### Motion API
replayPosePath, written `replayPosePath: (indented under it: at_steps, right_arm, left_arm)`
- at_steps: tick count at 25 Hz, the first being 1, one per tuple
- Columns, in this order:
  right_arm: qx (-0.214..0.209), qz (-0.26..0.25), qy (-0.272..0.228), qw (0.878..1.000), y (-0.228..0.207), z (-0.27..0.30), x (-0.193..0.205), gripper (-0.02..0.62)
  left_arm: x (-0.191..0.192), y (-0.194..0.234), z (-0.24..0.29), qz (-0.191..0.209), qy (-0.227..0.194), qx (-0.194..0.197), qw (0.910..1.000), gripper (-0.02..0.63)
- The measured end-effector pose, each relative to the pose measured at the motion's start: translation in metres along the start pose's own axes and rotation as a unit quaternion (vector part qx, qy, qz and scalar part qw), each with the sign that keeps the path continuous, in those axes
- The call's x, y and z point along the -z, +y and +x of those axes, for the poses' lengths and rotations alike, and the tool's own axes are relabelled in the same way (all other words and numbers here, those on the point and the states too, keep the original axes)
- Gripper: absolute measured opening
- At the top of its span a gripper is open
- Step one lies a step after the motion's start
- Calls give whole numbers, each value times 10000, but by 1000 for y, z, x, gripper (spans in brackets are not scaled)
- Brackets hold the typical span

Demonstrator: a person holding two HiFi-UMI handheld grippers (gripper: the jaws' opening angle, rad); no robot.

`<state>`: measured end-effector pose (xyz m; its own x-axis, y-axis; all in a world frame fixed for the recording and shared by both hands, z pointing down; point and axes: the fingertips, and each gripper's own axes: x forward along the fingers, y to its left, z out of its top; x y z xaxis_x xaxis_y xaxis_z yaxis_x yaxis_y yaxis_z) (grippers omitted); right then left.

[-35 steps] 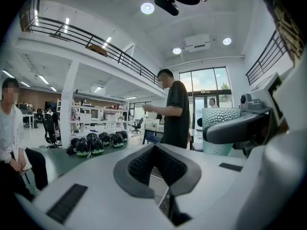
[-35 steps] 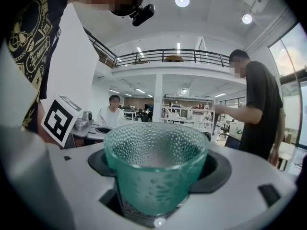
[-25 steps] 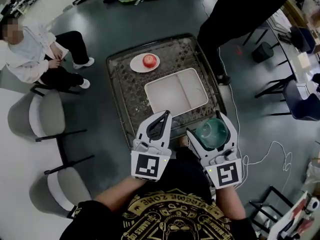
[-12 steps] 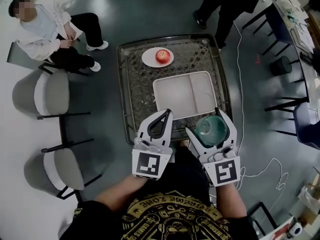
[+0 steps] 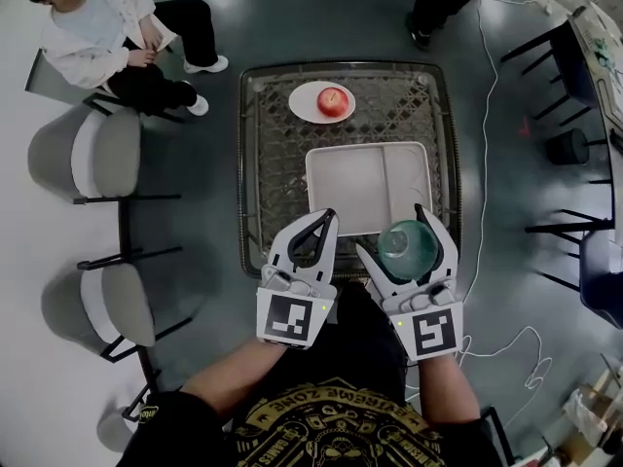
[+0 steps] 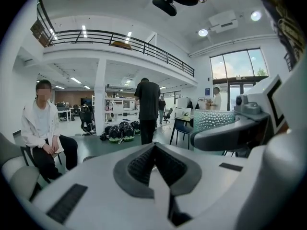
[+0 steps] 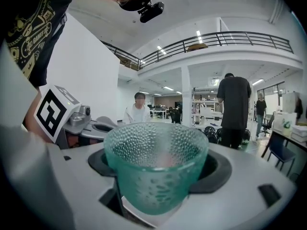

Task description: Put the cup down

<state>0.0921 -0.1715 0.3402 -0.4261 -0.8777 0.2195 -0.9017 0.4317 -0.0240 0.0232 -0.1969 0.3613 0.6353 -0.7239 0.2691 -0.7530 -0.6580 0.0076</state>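
cup [image 5: 407, 249] nearer tray [image 5: 350, 183] | right tool [image 5: 390, 229] clamped on it | left tool [image 5: 327, 218] together | cup base hidden

The person wears a black T-shirt [image 5: 331, 426] with a gold emblem and arched gold lettering across the chest. It has short sleeves, and the left one carries a small gold mark. Just beyond the shirt, each hand carries a white plastic tool, the left gripper [image 5: 326, 220] and the right gripper [image 5: 392, 232]. Both have curved, tapering white jaws lined with dark grey ribbed pads [image 6: 139, 164]. At the end of each gripper nearest the shirt sits a white marker cube [image 5: 289, 319] printed with a black square pattern. Above the shirt's collar, a small black camera [image 7: 151, 12] is mounted on the head.
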Motion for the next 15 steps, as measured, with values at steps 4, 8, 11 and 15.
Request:
replayPosePath:
  at_steps: [4,8,11,15]
  right_arm:
    - [-85,87,4,9999,-5,12,15,394]
    - [-107,173,37,9998,-10,24,30,394]
    - [-125,214,39,9997,-12,34,42,394]
    - [-93,156,42,9998,-14,43,55,394]
  left_arm:
    - [13,2,7,41,108,-112,9999,2]
    - [34,6,14,12,254,-193,9995,2]
    - [50,11,20,-48,335,-265,9991,2]
    - [64,14,30,-42,411,-245,9988,2]
